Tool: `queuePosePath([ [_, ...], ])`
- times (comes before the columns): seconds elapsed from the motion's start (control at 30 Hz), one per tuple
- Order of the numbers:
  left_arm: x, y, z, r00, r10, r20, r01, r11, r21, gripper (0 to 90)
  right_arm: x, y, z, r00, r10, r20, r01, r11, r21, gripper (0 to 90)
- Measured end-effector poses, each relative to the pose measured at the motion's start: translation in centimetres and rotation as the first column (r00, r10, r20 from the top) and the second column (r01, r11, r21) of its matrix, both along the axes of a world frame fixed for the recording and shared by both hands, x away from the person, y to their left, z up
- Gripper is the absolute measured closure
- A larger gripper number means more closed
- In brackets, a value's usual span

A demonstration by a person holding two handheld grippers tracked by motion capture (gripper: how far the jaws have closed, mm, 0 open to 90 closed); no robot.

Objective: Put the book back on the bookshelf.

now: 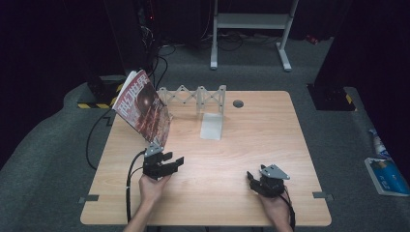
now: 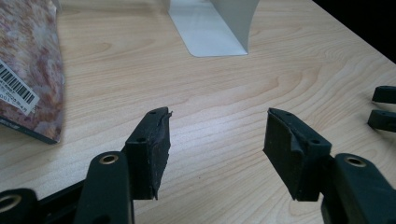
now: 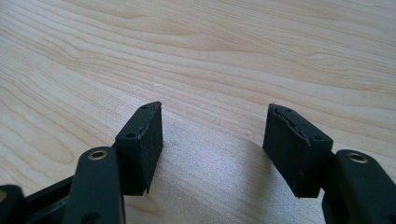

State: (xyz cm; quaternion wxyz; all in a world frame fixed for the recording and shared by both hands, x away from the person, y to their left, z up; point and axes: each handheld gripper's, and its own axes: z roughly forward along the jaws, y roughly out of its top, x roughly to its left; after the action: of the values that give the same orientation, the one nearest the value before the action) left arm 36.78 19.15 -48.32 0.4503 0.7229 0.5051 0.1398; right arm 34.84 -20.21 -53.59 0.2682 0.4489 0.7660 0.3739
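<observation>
- Right gripper (image 3: 215, 133) with its two black jaws spread wide apart, nothing between them
- Pale wooden table (image 3: 210, 56) lies just beneath

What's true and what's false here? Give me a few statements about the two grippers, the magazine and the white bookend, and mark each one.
1. The left gripper has open jaws with nothing between them. True.
2. The right gripper is clamped on the magazine. False: its jaws are open over the bare wood of the table.
3. The magazine lies flat in the middle of the table. False: it stands tilted at the table's left side, close to the left gripper.
4. The white bookend stands on the table, apart from both grippers. True.
</observation>
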Motion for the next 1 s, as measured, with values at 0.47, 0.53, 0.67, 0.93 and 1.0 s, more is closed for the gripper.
queuePosePath([
  [0.47,0.6,-0.3,-1.5,0.9993,0.026,-0.026,-0.025,0.9991,0.035,41.0,0.0,0.0,0.0,1.0000,0.000,0.000,0.000,1.0000,0.000,37.7],
  [0.53,0.6,-0.4,-1.6,0.9994,0.028,-0.023,-0.027,0.9989,0.040,41.0,0.0,0.0,0.0,1.0000,0.000,0.000,0.000,1.0000,0.000,37.7],
  [0.67,0.8,-0.5,-1.8,0.9990,0.041,-0.016,-0.040,0.9979,0.051,41.0,0.0,0.0,0.0,1.0000,0.000,0.000,0.000,1.0000,0.000,37.7],
  [0.93,1.2,-0.9,-2.5,0.9984,0.052,-0.023,-0.050,0.9959,0.076,41.0,0.0,0.0,0.0,1.0000,0.000,0.000,0.000,1.0000,0.000,37.7],
  [1.0,1.2,-1.0,-2.6,0.9984,0.051,-0.025,-0.048,0.9955,0.081,41.0,0.0,0.0,0.0,1.0000,0.000,0.000,0.000,1.0000,0.000,37.7],
])
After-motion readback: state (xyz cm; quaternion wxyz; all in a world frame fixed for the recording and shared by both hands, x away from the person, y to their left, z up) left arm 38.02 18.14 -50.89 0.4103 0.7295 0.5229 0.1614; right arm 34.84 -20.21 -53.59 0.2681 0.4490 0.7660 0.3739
